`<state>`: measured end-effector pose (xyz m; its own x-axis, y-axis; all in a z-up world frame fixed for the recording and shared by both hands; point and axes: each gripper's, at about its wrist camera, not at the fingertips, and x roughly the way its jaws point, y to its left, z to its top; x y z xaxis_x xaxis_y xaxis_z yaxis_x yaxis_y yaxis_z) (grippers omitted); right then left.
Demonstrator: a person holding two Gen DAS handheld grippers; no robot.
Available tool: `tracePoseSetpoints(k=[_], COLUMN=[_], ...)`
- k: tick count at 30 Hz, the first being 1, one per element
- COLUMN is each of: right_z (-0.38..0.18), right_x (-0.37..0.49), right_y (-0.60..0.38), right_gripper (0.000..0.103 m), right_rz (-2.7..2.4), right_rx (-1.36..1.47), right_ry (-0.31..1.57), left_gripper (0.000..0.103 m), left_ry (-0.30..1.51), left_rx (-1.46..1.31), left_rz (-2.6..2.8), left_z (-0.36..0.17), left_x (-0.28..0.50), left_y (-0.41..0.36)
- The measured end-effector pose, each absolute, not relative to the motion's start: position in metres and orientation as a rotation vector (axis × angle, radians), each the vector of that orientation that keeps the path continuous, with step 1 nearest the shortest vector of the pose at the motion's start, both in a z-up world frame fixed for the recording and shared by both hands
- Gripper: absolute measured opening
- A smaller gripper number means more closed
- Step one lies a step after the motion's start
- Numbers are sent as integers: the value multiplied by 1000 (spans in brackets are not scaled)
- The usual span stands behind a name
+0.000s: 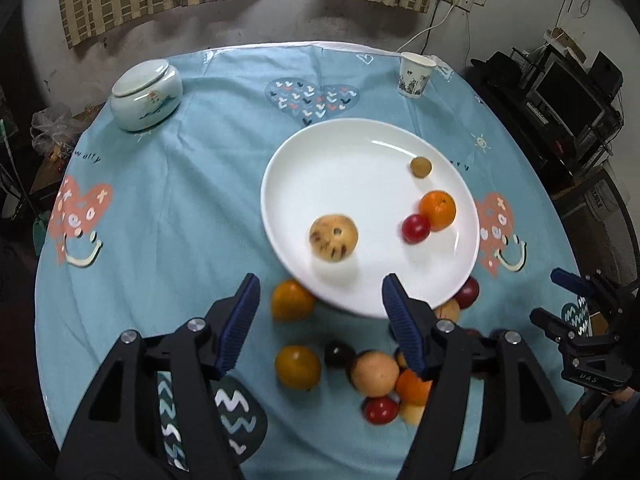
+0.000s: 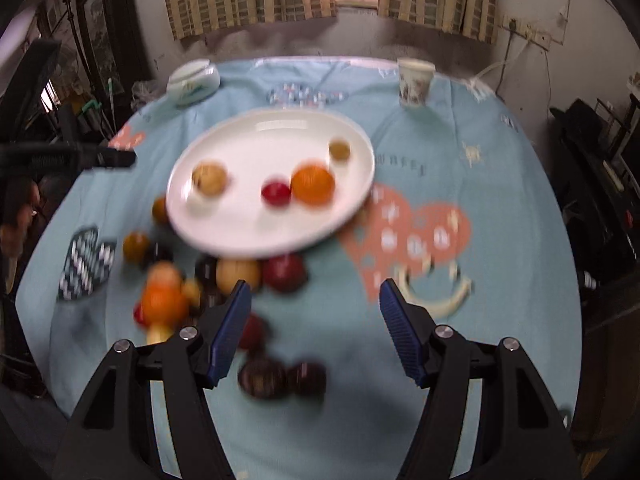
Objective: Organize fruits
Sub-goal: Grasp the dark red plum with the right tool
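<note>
Jar: lidded ceramic jar point(image 1: 146, 96) sits far left on the blue tablecloth point(image 1: 180, 208).
Left gripper point(image 1: 318, 296): jaws spread wide, holding nothing.
Loose fruit: pile point(image 1: 376, 372) just under the near rim.
Plate: white plate point(image 1: 360, 152) carries a spotted fruit point(image 1: 333, 237), red one point(image 1: 416, 228), orange point(image 1: 437, 209) (plus a small brown one).
Right gripper point(image 2: 315, 298): wide open, empty.

Both grippers are built from black angular plastic frames. On the left gripper point(image 1: 318, 294), ribbed blue pads point(image 1: 240, 322) are fitted to the fingers, and round silver screws point(image 1: 197, 324) are set at the joints. The right gripper point(image 2: 315, 300) is made alike; "DAS" is printed on its body.
</note>
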<state>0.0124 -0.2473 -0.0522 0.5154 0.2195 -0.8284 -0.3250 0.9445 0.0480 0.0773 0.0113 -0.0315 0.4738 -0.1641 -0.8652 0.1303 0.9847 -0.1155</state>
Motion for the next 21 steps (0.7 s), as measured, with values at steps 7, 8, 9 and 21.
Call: tracePoseSetpoints(k=[7,8,9,21], right_z=[-105,-108,-110,-129], right_x=[-36,-35,-31,10], right_y=[-250,-250,-251,-241], right_gripper=[67,67,67,53], right_rz=[294,301,310,548], right_rx=[-311,-333,-342,-410], right_ry=[1053,1052,1054,1105], left_gripper=[66,66,66,70], left_ry=[1178,1185,1187,1223], left_rx=[-84,-84,-83,-79], left_rz=[-148,-147,-145,-153], left_z=[-66,-68,-69,-78], left_x=[29,24,19,-16], left_y=[37,38,37,23])
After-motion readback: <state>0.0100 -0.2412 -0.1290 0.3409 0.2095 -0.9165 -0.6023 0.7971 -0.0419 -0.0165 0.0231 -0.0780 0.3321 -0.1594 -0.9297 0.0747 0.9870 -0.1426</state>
